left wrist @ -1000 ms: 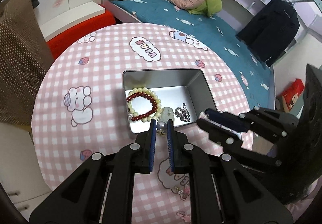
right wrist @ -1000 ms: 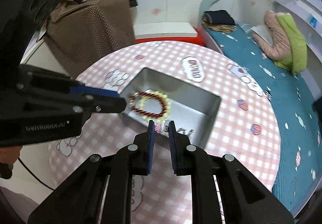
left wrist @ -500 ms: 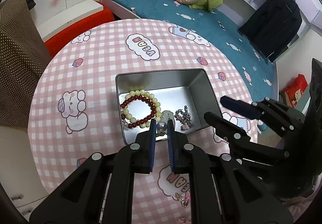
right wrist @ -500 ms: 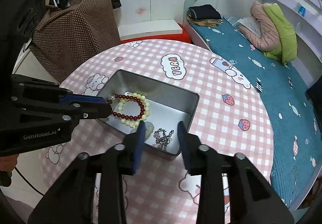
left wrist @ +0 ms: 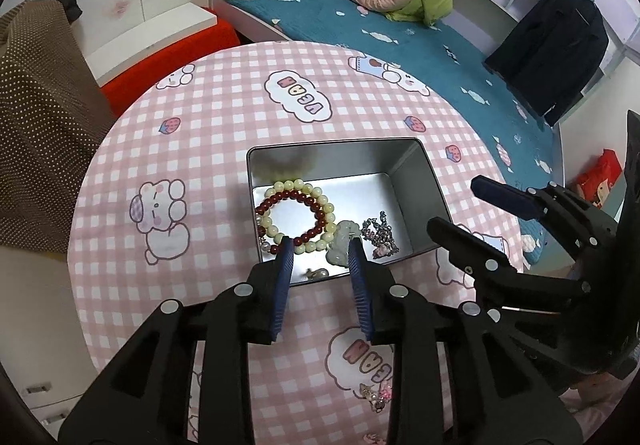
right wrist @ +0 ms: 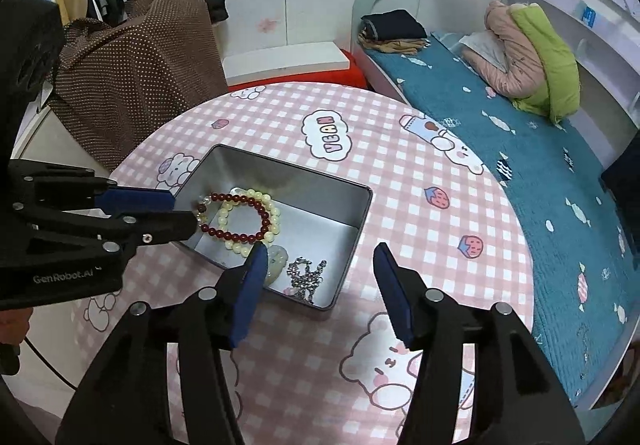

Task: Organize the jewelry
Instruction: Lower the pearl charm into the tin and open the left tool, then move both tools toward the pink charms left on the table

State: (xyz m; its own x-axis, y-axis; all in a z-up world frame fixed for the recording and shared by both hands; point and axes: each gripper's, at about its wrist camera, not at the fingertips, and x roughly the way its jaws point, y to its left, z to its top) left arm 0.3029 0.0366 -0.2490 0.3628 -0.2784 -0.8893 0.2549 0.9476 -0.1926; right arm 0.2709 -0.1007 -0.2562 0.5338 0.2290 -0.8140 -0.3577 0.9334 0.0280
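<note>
Brown dotted cloth covers something at the far left, beyond the round tabletop with its pink checked cover. Your left hand-held gripper hovers over the near edge of the metal tin; its two blue fingers stand a moderate width apart and hold nothing. In the right wrist view you see the same left hand-held gripper coming in from the left side, with its tips at the tin's left rim.

Inside the tin, on the left part, lies a dark red bead bracelet together with a cream bead bracelet, the two overlapping each other. Just to the right of them rests a pale green pendant, and beside it a tangled silver chain. A small bronze-coloured piece sits near the front wall of the tin, between your left fingers.

On the tabletop near you, outside the tin, a small pink and silver trinket lies on the cloud print.

Your right hand-held gripper is spread wide and empty, above the tin's near right corner, over the chain and pendant. Further right is the bed with a teal cover, and on it a pink and green jacket.
</note>
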